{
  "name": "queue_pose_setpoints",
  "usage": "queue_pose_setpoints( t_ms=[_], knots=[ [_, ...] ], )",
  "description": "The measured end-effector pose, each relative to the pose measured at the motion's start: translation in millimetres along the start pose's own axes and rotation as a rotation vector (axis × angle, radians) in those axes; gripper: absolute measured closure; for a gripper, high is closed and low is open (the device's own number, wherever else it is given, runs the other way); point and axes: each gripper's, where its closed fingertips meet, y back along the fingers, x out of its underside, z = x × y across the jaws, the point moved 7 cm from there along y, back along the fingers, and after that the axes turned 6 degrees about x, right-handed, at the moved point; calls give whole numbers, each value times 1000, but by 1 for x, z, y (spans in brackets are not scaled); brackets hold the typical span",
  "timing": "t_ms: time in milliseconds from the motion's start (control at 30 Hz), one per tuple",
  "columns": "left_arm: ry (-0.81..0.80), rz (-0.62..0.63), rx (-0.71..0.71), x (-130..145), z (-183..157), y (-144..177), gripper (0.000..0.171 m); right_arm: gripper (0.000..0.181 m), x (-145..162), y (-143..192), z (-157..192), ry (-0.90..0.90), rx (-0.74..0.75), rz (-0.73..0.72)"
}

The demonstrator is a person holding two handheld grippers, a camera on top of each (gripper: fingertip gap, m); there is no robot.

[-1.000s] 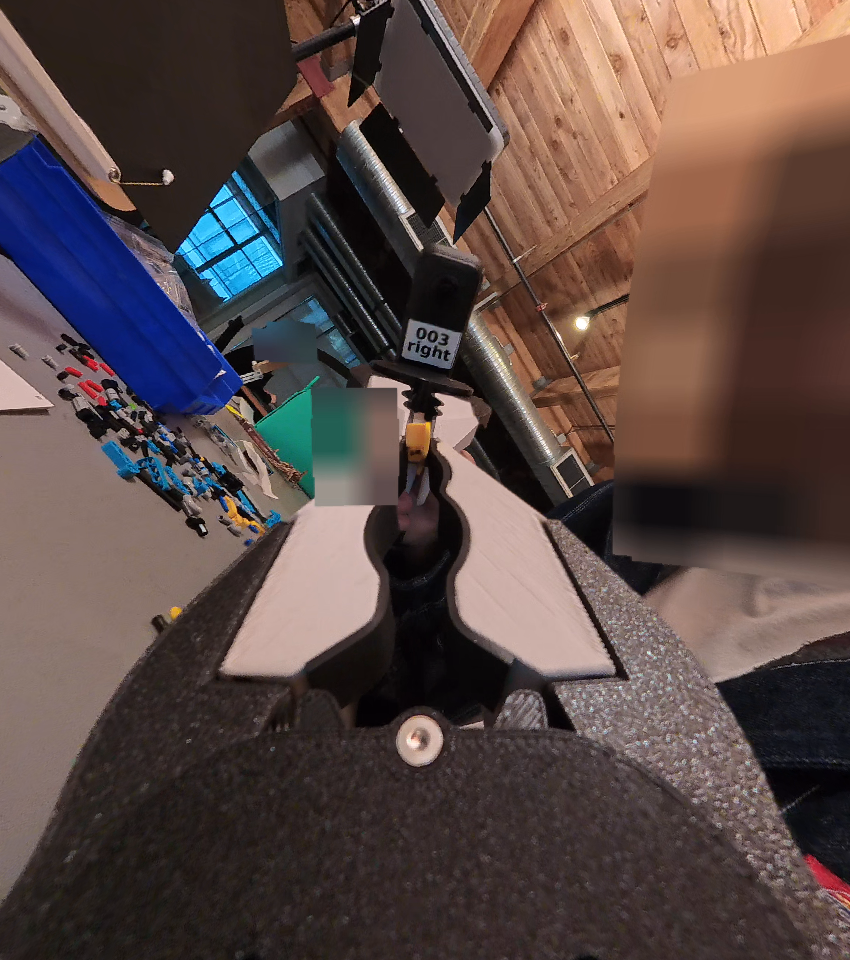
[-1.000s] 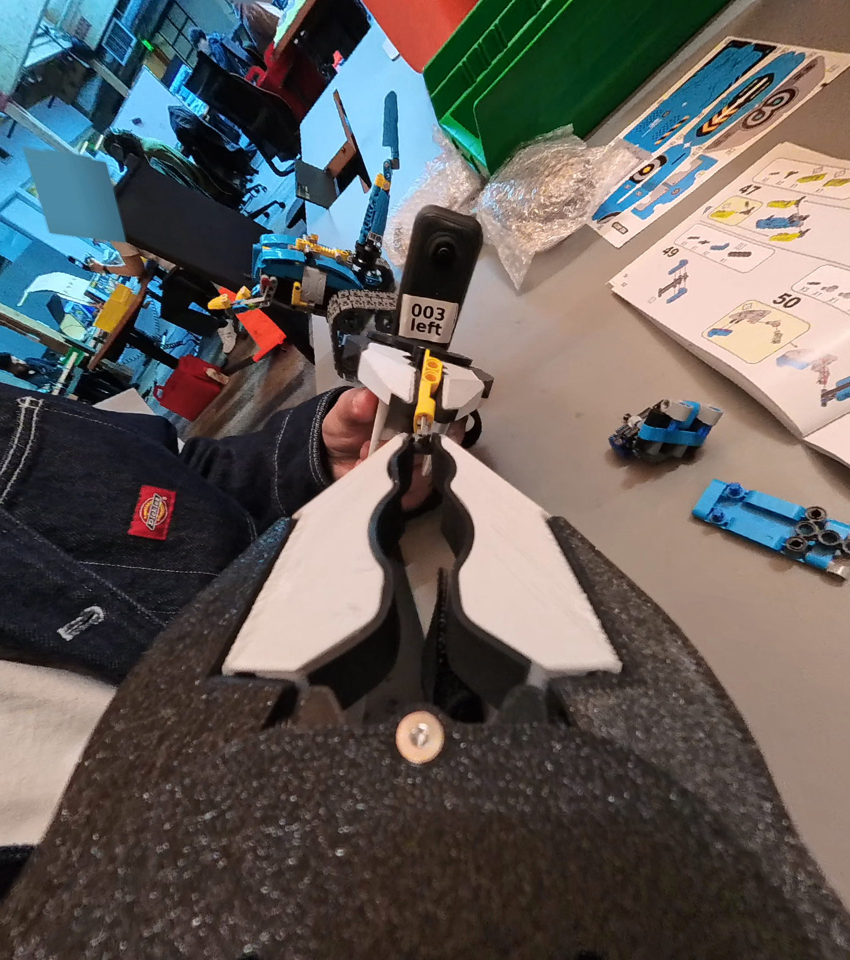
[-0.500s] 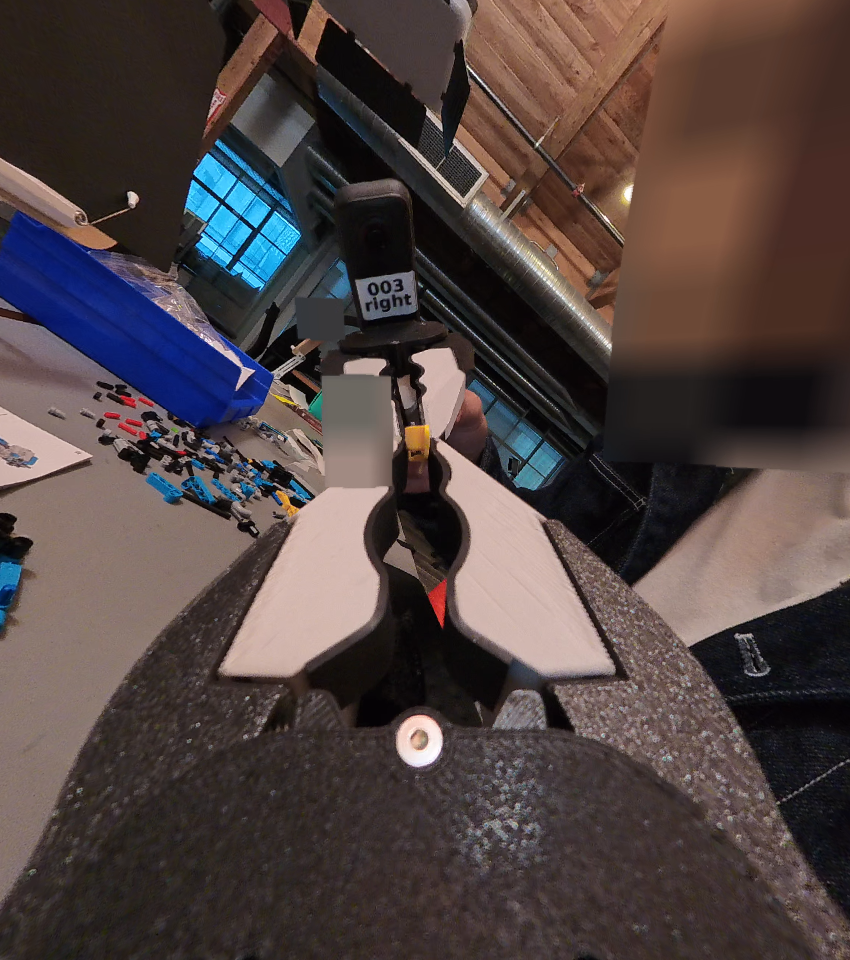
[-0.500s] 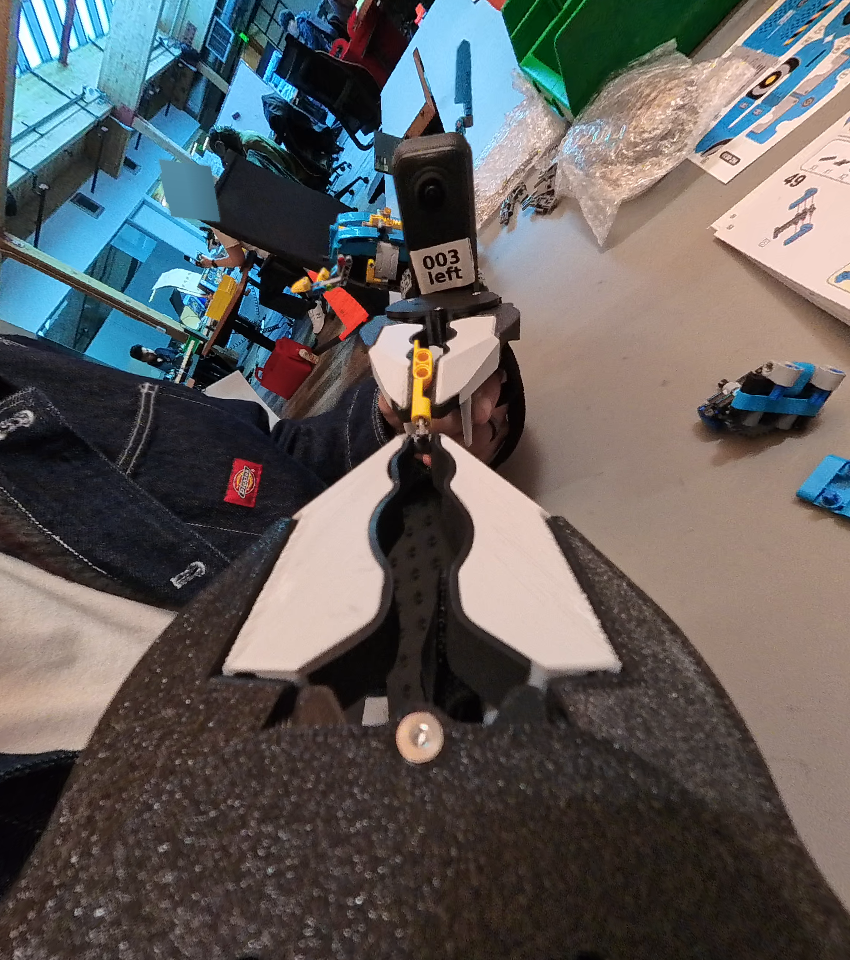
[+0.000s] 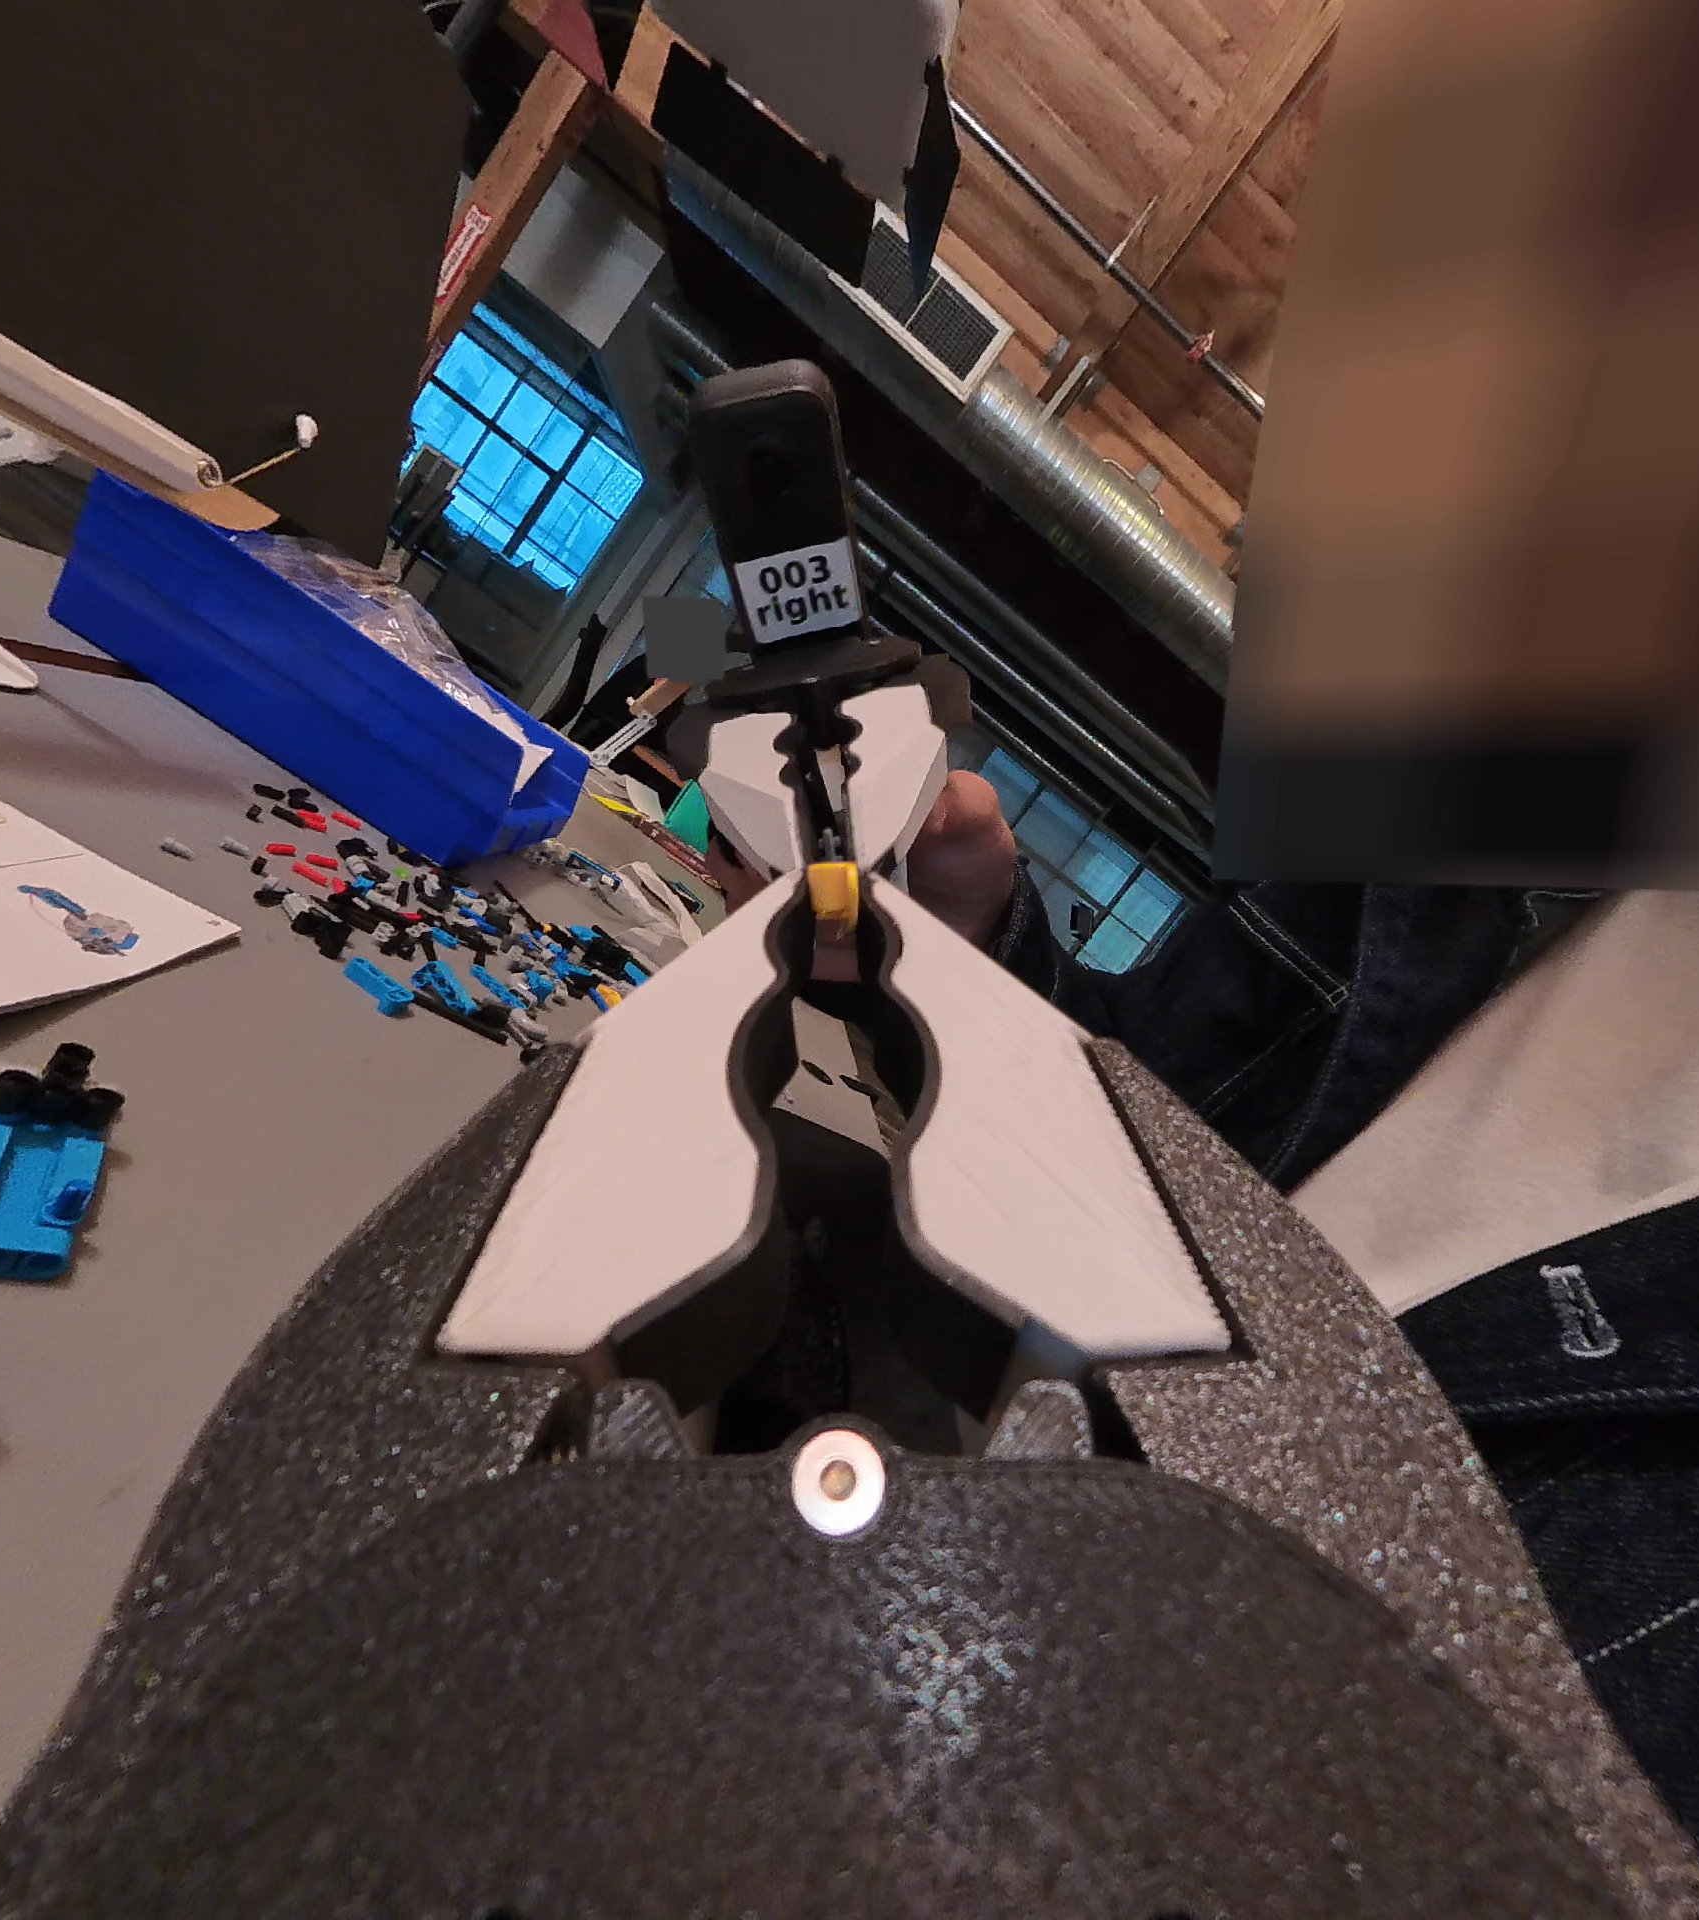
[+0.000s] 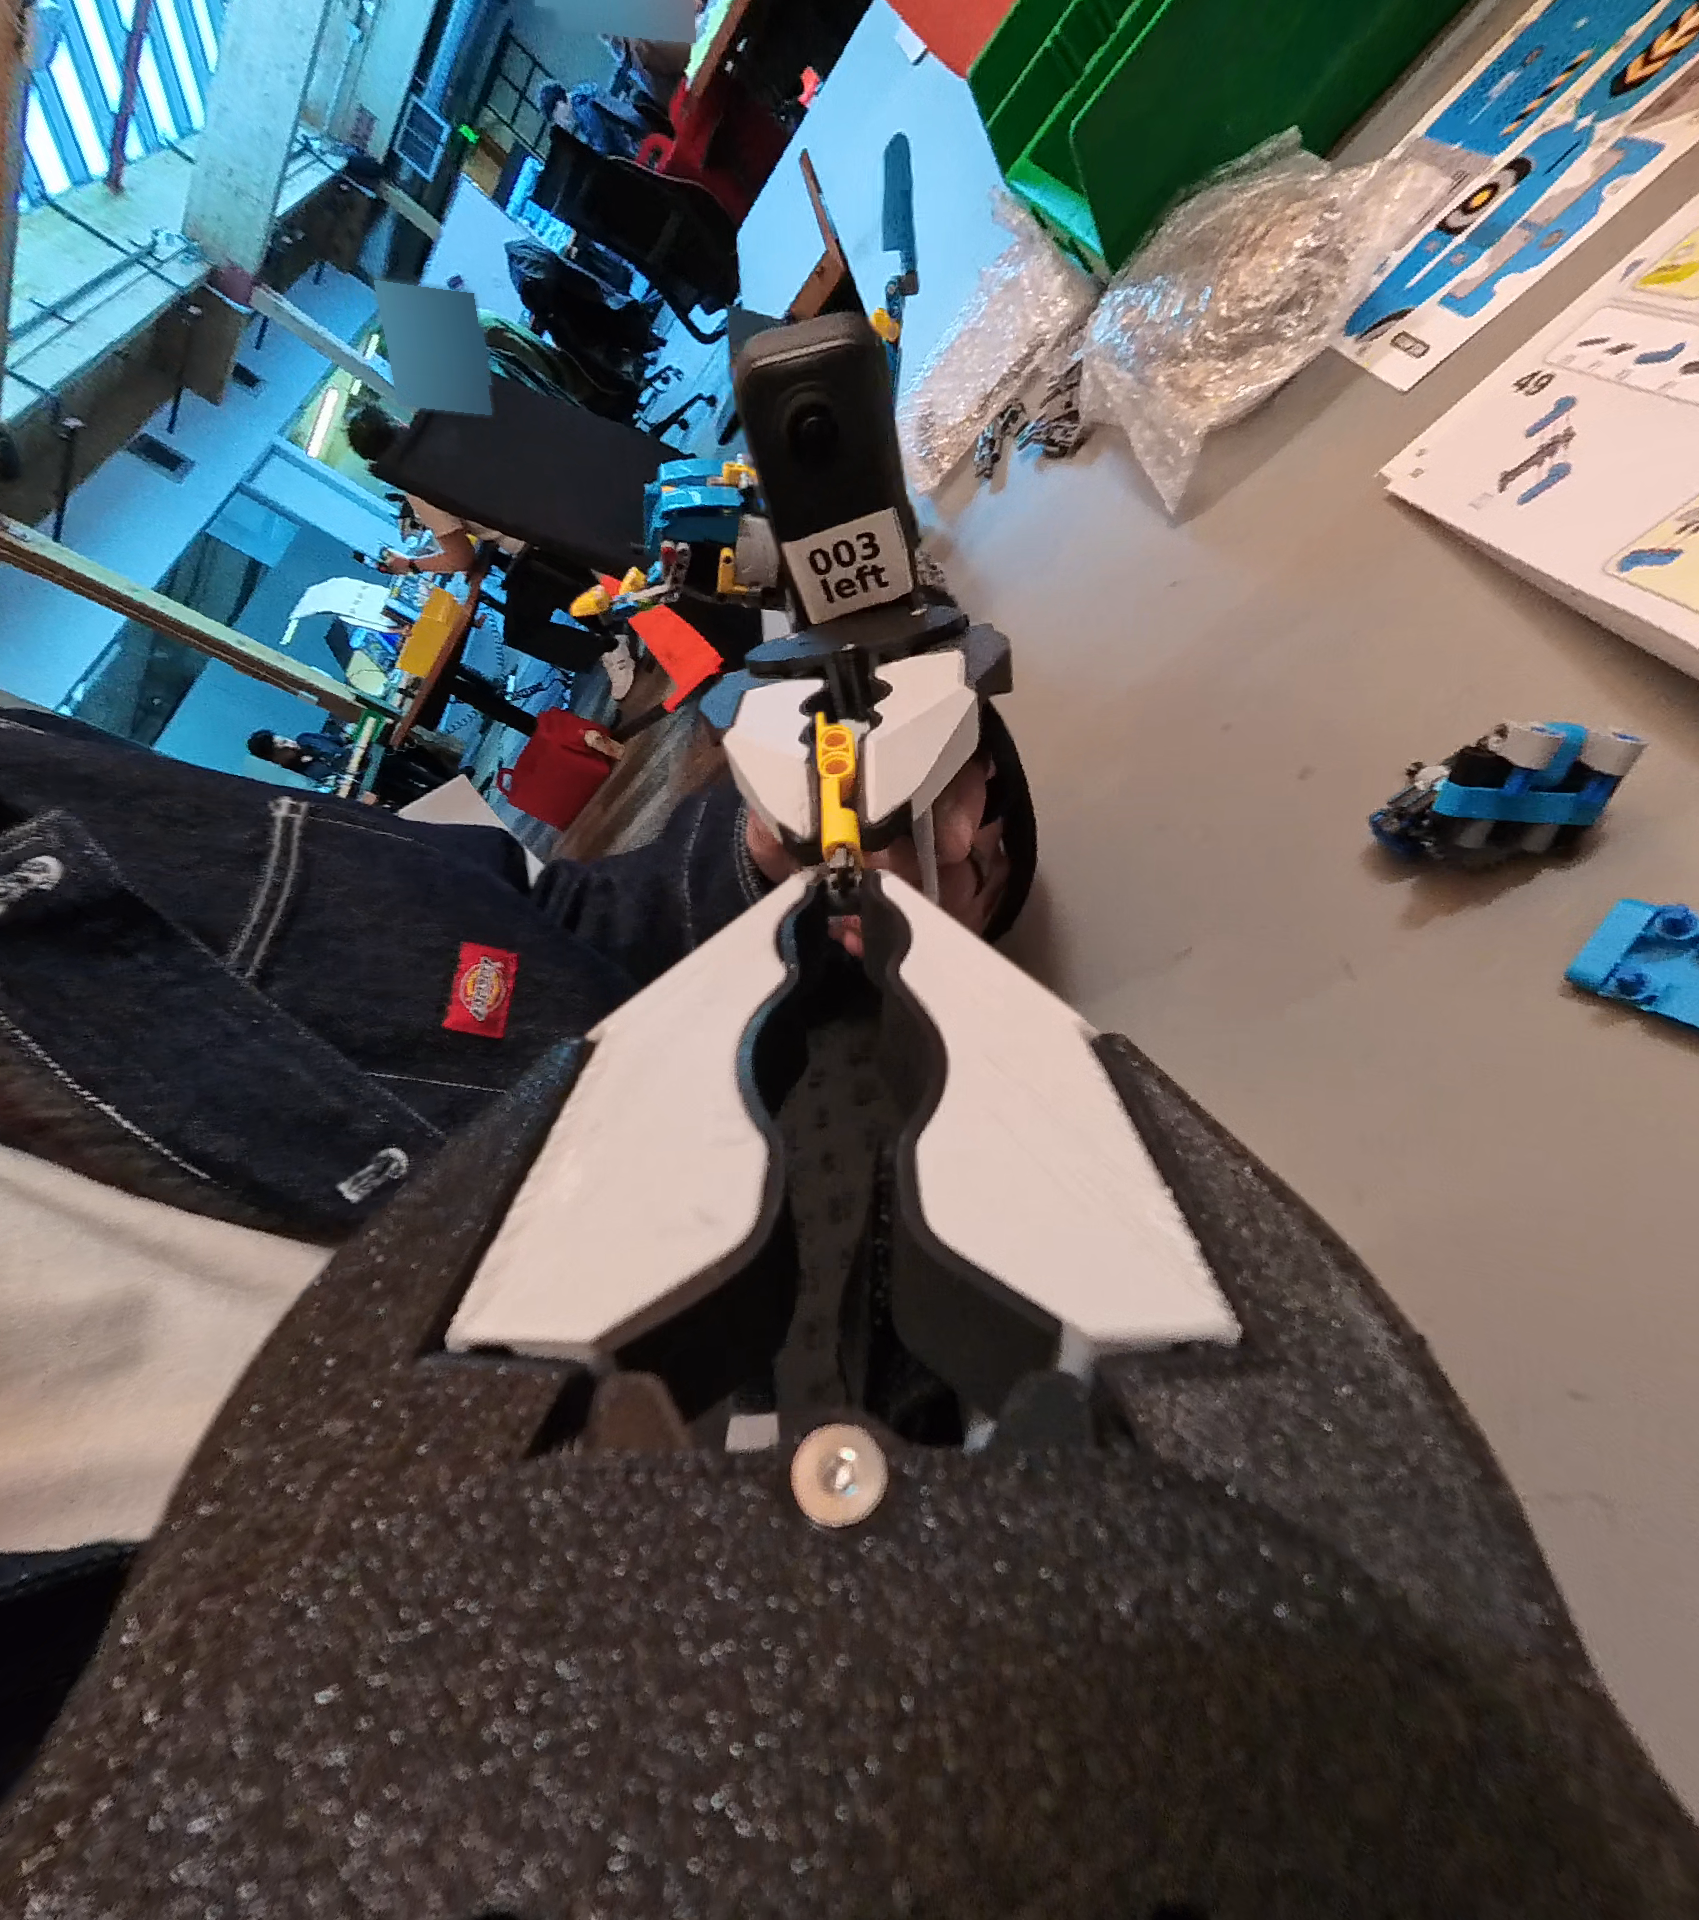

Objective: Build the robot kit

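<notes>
Left wrist view: yellow beam (image 5: 832,896) between jaws.

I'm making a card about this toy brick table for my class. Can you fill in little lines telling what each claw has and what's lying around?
left claw: shut on yellow beam, gripping one end
right claw: shut on a small pin at the yellow beam's other end
claws: tip to tip, above the grey table
near left claw: blue bin, loose brick pile, flat blue piece
near right claw: small blue model, instruction booklet, green bins, plastic bags
</notes>
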Motion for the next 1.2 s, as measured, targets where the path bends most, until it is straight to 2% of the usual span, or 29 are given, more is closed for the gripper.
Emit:
queue_pose_setpoints(
  t_ms=[167, 400, 700, 800, 900, 1033, 1200],
  knots=[
    [140, -50, 81, -2, 3, 5, 165, 176, 0, -5, 1, 2, -18, -14],
    [157, -35, 74, 0, 5, 5, 165, 175, 0, -5, 2, 71, 18, 10],
    [5, 18, -77, -6, 6, 12, 164, 175, 0, -11, -12, 86, -7, -26],
    [-14, -45, -120, -19, 8, 25, 164, 175, -6, -16, -28, 78, 18, -43],
    [-5, -132, -246, -32, 20, 49, 165, 175, -16, -22, -45, 49, -7, -83],
    [35, -158, -414, -37, 40, 73, 164, 175, -30, -37, -71, 8, -89, -107],
    [93, -147, -363, -35, 45, 72, 164, 175, -37, -48, -96, -31, -146, -159]
  ],
)
